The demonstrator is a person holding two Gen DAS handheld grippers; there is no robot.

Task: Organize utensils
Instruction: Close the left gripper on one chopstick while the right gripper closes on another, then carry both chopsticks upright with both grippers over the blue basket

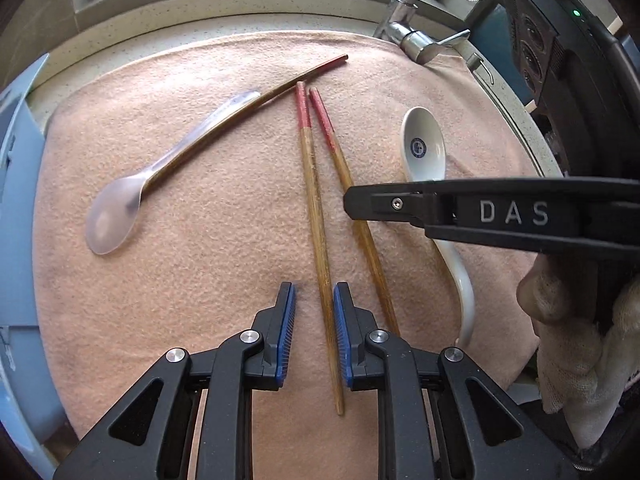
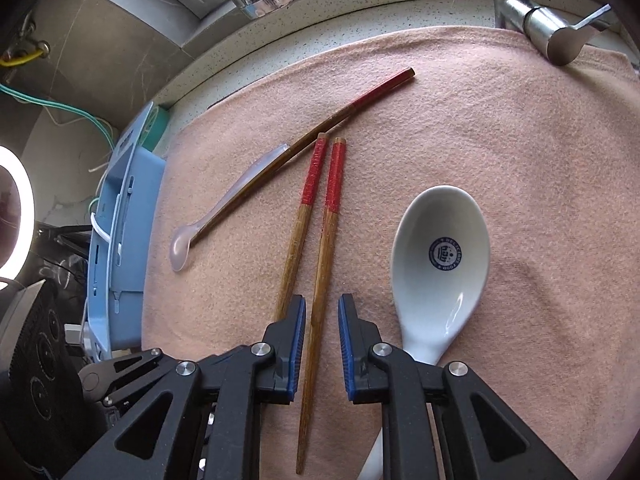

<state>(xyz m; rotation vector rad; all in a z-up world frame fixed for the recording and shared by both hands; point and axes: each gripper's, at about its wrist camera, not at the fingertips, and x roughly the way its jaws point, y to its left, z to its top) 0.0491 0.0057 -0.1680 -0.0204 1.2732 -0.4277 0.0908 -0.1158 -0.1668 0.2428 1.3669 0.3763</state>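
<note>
Three red-tipped wooden chopsticks lie on a pink towel (image 1: 200, 220). My left gripper (image 1: 314, 292) is open, its blue pads on either side of the left chopstick (image 1: 316, 216) of a near-parallel pair. My right gripper (image 2: 322, 308) is open around the right chopstick (image 2: 320, 280) of that pair; its finger (image 1: 400, 202) crosses the left wrist view. The third chopstick (image 1: 248, 106) lies slanted against a clear plastic spoon (image 1: 120, 208). A white ceramic spoon (image 2: 440, 256) lies to the right.
A blue plastic rack (image 2: 116, 240) stands at the towel's left edge. A chrome faucet (image 2: 552, 32) is at the back right, and a speckled counter edge (image 2: 320, 36) runs behind the towel.
</note>
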